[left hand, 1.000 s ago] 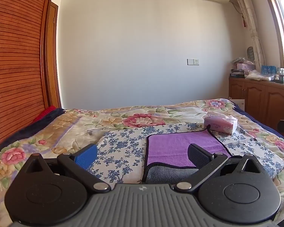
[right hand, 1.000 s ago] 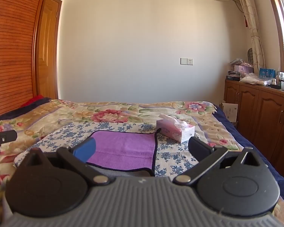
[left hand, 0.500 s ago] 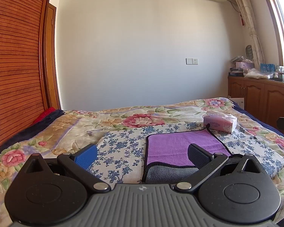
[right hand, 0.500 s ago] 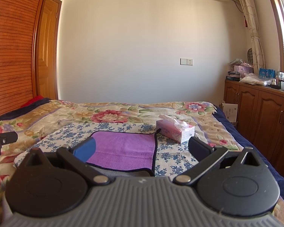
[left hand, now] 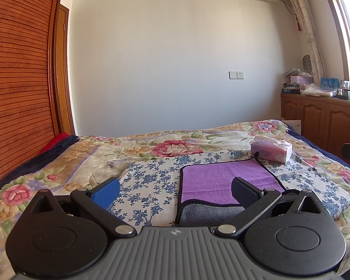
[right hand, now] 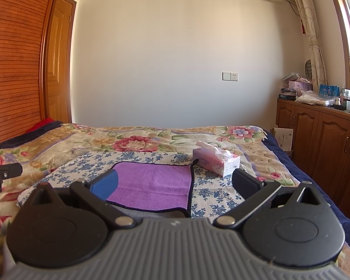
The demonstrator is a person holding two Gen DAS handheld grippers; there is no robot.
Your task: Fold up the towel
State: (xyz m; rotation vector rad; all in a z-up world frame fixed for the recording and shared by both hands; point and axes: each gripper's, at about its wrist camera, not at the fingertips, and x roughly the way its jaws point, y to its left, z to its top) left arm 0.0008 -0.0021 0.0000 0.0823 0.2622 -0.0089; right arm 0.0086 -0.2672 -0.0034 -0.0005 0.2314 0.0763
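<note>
Both grippers hang over the near end of the bed with their jaws spread wide and nothing between them. The purple terry towel with a dark bound edge (left hand: 224, 177) lies flat on a blue-and-white floral cotton cloth (left hand: 151, 177), ahead of and below the left gripper (left hand: 175, 190); its near left corner sits between that gripper's 2 fingers, and the black right finger overlaps the towel's middle in the picture. Whether that finger touches the fabric cannot be told. At the near edge the towel's grey underside (left hand: 210, 213) shows in a soft roll.

From the right wrist view the same towel (right hand: 151, 184) lies ahead and to the left of the right gripper (right hand: 175, 184); the blue left pad overlaps its near left part, while the black right pad stands over the floral cloth (right hand: 212, 193), clear of the towel's right edge.

The towel is rectangular, with a short loop at its far right corner. Just beyond that corner stands a pink cardboard tissue box (left hand: 270, 152) with white tissue puffing out of the top. Under everything spreads a plush blanket printed with large pink flowers (left hand: 170, 148).

Each gripper has 1 blue finger and 1 black finger, both with finely textured faces.
</note>
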